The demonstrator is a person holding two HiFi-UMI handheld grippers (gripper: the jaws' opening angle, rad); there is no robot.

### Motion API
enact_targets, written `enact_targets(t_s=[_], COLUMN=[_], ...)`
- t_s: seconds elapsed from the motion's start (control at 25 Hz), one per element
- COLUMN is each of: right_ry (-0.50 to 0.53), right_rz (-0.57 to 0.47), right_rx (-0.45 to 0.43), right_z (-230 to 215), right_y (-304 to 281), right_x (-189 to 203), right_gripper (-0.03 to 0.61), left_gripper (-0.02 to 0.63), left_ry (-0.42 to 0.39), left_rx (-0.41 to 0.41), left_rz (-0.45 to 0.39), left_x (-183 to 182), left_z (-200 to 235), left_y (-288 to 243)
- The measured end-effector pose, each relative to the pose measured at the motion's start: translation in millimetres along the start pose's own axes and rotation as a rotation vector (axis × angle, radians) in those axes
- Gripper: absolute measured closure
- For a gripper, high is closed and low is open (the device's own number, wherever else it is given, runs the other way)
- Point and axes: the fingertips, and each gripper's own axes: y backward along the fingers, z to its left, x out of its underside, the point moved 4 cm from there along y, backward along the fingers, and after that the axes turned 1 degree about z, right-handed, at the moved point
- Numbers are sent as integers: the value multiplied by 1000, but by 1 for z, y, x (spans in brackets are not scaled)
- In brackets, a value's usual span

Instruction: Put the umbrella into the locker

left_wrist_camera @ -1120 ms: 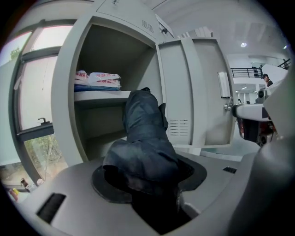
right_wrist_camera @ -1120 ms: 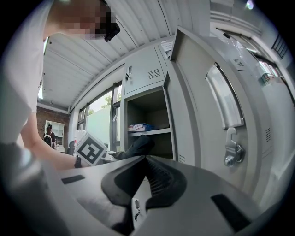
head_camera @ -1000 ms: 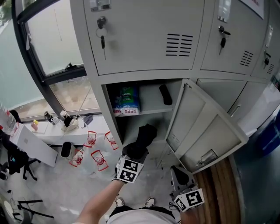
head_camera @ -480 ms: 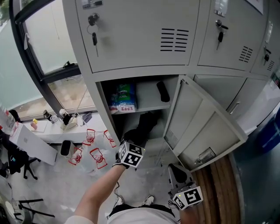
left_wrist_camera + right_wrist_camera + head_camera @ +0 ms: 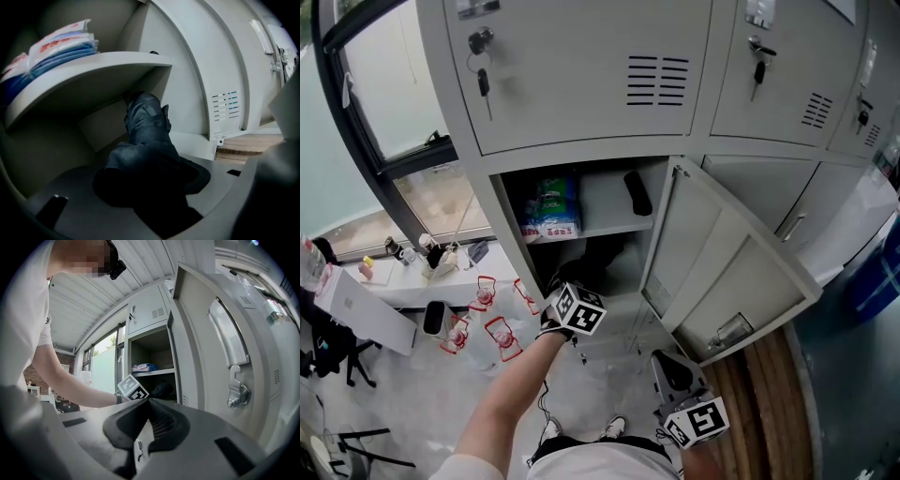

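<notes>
We counted one umbrella (image 5: 145, 140), one blue packet (image 5: 548, 204), one open locker door (image 5: 722, 272), three keys (image 5: 483, 82) (image 5: 758, 70) (image 5: 862, 119) and two grippers (image 5: 567, 292) (image 5: 673, 373).

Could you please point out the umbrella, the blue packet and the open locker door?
umbrella (image 5: 146, 127), left gripper view, folded fabric.
blue packet (image 5: 549, 204), head view, its front.
open locker door (image 5: 724, 264), head view, inner panel.

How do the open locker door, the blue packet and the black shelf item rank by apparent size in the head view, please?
Largest: open locker door.
Then: blue packet.
Smallest: black shelf item.
The door stands nearer the camera.
</notes>
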Motion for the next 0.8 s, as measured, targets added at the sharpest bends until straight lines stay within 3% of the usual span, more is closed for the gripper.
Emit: enact_targets(t_s=[0.8], right_ry=[0], right_rz=[29], right_rx=[18], right_z=[-8], right_y=[3], right_x=[5], right_gripper=[561], left_gripper=[365], left_ry=[-84], left_rx=[-45], left_rz=[199], left_x=[-4], left_z=[17], left_y=[-61])
